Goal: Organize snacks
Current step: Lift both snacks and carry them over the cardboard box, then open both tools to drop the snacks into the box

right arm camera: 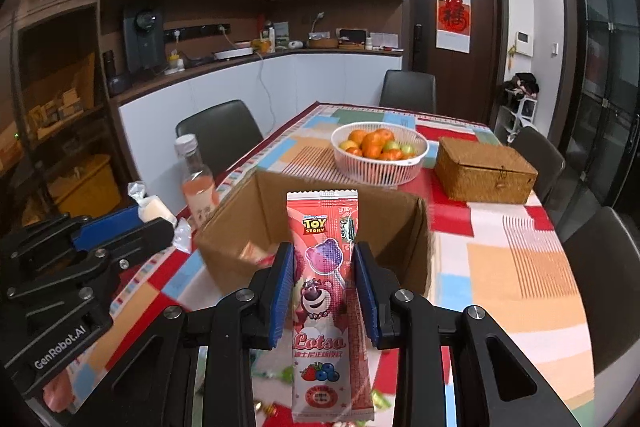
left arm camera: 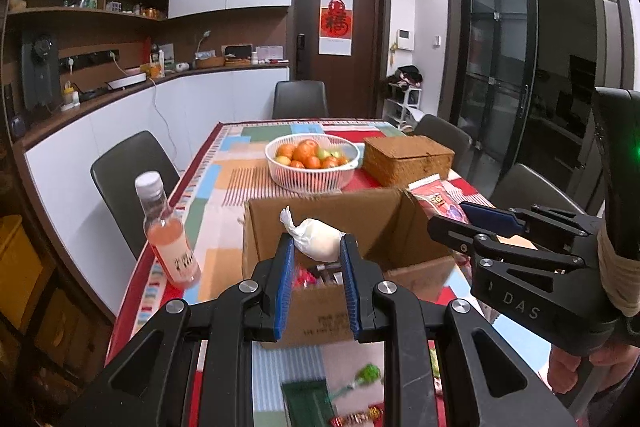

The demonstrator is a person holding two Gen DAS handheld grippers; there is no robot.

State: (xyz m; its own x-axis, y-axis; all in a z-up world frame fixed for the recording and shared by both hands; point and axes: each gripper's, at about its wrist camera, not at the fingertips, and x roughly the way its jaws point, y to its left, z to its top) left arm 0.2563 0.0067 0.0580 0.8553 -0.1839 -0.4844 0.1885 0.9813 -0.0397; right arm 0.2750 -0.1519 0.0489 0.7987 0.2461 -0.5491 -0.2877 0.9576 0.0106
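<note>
Left gripper [left arm camera: 318, 281]: we see its blue pads clamped on a white twist-wrapped candy [left arm camera: 316, 238], held above the near wall of the cardboard box [left arm camera: 272, 227].
Right gripper [right arm camera: 323, 293]: we see it pinching an upright pink Lotso snack packet [right arm camera: 322, 291] by its sides, just before the box's near rim.
Box: open-topped, a few wrappers inside; it sits near the table's [right arm camera: 520, 267] near left edge.
Left edge: a pink drink bottle [left arm camera: 168, 235] stands just beside the box, close to the table's edge.
Far half: white fruit basket [right arm camera: 380, 163] and wicker box [right arm camera: 484, 171] stand behind the box.
Open room: we find bare cloth right of the box, toward the right edge.
Near edge: loose sweets [left arm camera: 360, 383] lie below the fingers.
</note>
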